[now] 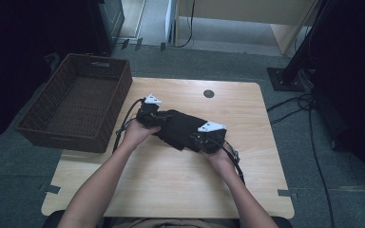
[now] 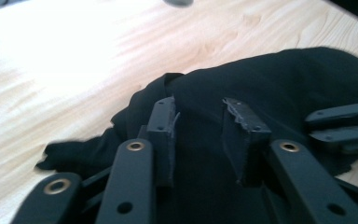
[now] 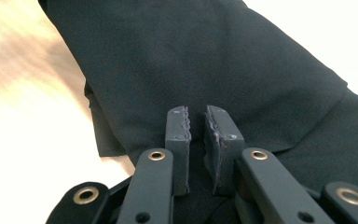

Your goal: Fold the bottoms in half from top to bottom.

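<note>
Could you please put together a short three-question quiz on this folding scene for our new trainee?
1. True or false: the wicker basket holds the black garment.
2. Which gripper has its jaws wider apart over the cloth: A) the left gripper or B) the right gripper?
3. What sits on the wooden table beyond the garment, near its far edge?

Key: 1. False; the basket is empty and the garment lies on the table. 2. A. 3. A small dark round disc.

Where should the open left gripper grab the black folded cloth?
Best on the bunched edge of the black folded cloth nearest the left gripper, coming in low from that end. There the fabric humps up between its open jaws, giving the pads something to pinch.
</note>
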`<action>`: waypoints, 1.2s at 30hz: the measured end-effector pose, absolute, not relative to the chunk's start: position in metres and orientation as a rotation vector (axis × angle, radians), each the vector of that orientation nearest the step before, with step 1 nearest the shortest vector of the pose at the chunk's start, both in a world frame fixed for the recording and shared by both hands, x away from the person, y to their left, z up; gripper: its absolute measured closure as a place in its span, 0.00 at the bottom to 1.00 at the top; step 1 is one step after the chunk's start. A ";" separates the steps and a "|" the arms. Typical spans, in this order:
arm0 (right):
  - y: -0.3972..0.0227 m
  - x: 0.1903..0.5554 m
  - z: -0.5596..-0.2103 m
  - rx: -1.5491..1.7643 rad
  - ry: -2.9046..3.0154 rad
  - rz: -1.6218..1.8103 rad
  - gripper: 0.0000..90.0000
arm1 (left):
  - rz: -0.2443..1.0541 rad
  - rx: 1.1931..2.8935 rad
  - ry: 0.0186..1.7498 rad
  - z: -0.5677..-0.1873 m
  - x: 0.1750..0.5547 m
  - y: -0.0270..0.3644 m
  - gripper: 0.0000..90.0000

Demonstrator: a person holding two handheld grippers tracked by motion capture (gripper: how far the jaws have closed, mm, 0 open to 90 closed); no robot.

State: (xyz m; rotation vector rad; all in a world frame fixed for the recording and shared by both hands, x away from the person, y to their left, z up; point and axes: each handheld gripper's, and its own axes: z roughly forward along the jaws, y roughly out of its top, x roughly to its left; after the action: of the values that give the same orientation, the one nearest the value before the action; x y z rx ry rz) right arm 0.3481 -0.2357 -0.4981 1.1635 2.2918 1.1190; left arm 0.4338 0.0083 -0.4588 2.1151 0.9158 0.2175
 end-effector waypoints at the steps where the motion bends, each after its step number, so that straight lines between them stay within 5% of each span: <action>1: -0.235 0.346 -0.498 1.153 2.298 1.126 0.89 | 0.209 2.134 0.922 -0.463 0.435 0.008 0.71; 10: -0.238 0.336 -0.500 1.145 2.290 1.166 0.89 | 0.163 2.148 0.996 -0.487 0.437 0.021 0.77; 23: -0.240 0.332 -0.501 1.176 2.246 1.158 0.87 | 0.203 2.155 0.947 -0.488 0.388 0.031 0.82; 36: -0.249 0.328 -0.491 1.261 2.175 1.275 0.76 | 0.163 2.108 0.900 -0.471 0.365 0.040 0.72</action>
State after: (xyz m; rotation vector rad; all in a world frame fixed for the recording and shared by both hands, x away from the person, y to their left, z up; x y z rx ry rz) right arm 0.3284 -0.2493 -0.4906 1.2608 2.1752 1.2753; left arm 0.3651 0.0397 -0.4711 2.1075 0.9000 0.1626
